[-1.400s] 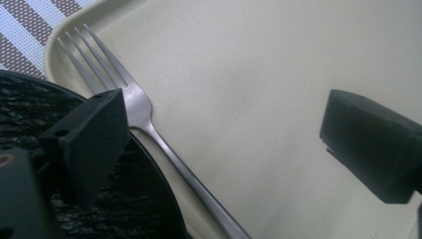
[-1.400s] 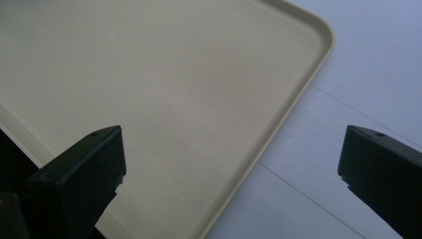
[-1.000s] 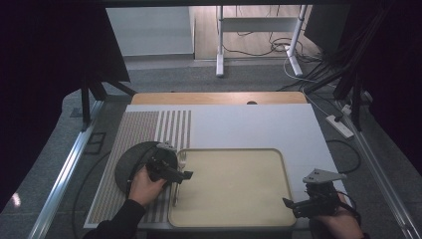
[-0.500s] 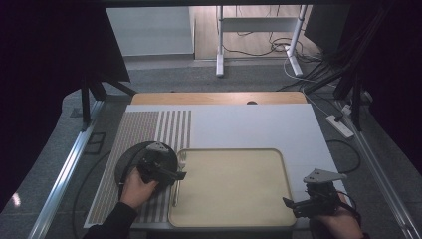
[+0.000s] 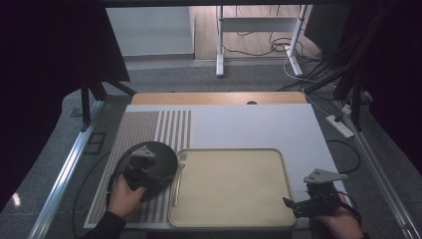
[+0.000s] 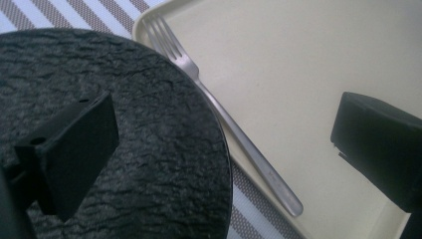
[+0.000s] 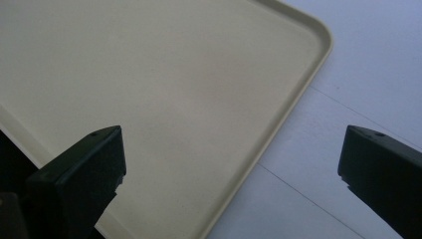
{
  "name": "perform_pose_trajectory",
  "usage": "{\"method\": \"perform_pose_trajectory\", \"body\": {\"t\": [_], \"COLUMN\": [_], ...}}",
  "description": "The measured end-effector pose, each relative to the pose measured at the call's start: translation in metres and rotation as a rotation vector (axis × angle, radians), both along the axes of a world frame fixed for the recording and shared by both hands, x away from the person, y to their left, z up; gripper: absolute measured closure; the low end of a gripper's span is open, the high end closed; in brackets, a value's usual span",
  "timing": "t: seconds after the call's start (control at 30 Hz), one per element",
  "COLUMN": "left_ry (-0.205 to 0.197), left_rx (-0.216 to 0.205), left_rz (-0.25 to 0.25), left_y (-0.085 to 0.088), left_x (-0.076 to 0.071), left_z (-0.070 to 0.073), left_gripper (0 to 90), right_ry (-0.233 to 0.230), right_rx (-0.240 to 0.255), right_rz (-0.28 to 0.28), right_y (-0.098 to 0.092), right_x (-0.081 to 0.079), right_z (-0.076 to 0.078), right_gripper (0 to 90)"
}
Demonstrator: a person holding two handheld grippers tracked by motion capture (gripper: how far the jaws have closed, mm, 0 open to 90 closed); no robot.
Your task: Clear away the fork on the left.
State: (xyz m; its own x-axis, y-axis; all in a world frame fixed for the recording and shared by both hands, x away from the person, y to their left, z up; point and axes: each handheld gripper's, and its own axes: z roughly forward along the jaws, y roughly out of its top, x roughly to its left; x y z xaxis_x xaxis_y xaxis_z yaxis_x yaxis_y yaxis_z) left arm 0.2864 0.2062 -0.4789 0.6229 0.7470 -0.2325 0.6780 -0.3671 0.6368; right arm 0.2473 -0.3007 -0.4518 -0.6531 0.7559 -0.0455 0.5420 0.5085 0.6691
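Left gripper (image 5: 149, 172) hovering over the dark plate (image 5: 164, 154) at about 8 o'clock on the counter (image 5: 249, 124), jaws wide and holding nothing, one over the plate's rough face, the other out over the tray (image 5: 278, 159). Fork (image 6: 224, 119) lying just beside the plate at its 3 o'clock side, resting along the tray's left rim, tines toward 12 o'clock, handle end near the tray's near-left corner; hard to tell whether plate and fork actually touch. Right gripper (image 5: 311, 204) waiting at 5 o'clock by the tray's near-right corner, jaws likewise wide and empty. Main risk, judged from this layout: closing on the plate's edge from here likely to catch or nudge the fork, tipping it off the rim or sliding it into the tray. Also possible: a shallow bite on the thin plate rim, letting the plate tilt and slip on lifting. Dragging the plate toward 3 o'clock likely to ride it up on the tray rim and shove the tray along the striped mat (image 5: 144, 129). Cable near the left hand (image 5: 124, 196) liable to snag.
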Motion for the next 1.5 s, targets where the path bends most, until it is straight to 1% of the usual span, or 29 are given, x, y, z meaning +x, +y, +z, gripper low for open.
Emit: {"method": "perform_pose_trajectory", "body": {"t": [0.13, 0.27, 0.4, 0.77, 1.0, 1.17, 1.33, 1.43, 1.5], "left_ry": [0.0, -0.009, -0.006, 0.0, 0.003, 0.011, 0.006, 0.004, 0.004], "left_rx": [-0.003, -0.002, -0.004, -0.028, -0.035, -0.051, -0.051, -0.053, -0.056], "left_rz": [0.005, 0.01, 0.023, 0.059, 0.075, 0.088, 0.101, 0.119, 0.122], "left_y": [0.003, 0.006, 0.009, 0.023, 0.031, 0.037, 0.042, 0.048, 0.049], "left_x": [-0.004, -0.009, -0.014, -0.027, -0.035, -0.042, -0.05, -0.055, -0.056], "left_z": [0.0, 0.001, 0.0, -0.001, -0.002, -0.003, -0.003, -0.004, -0.004], "left_gripper": [0.0, 0.0, 0.0, 0.0, 0.0, 0.0, 0.0, 0.0, 0.0], "right_ry": [0.0, 0.002, 0.001, 0.0, 0.0, -0.001, -0.003, -0.004, -0.004], "right_rx": [0.001, 0.002, 0.003, 0.0, -0.007, -0.008, -0.01, -0.009, -0.009], "right_rz": [-0.001, -0.003, -0.002, -0.002, -0.001, -0.003, -0.003, -0.006, -0.006], "right_y": [0.0, 0.0, 0.0, 0.0, 0.001, 0.001, 0.001, 0.001, 0.001], "right_x": [0.0, 0.0, 0.0, 0.0, 0.0, 0.0, 0.0, -0.001, -0.001], "right_z": [0.0, 0.0, 0.0, 0.0, 0.0, 0.0, 0.0, 0.0, 0.0], "right_gripper": [0.0, 0.0, 0.0, 0.0, 0.0, 0.0, 0.0, 0.0, 0.0]}}
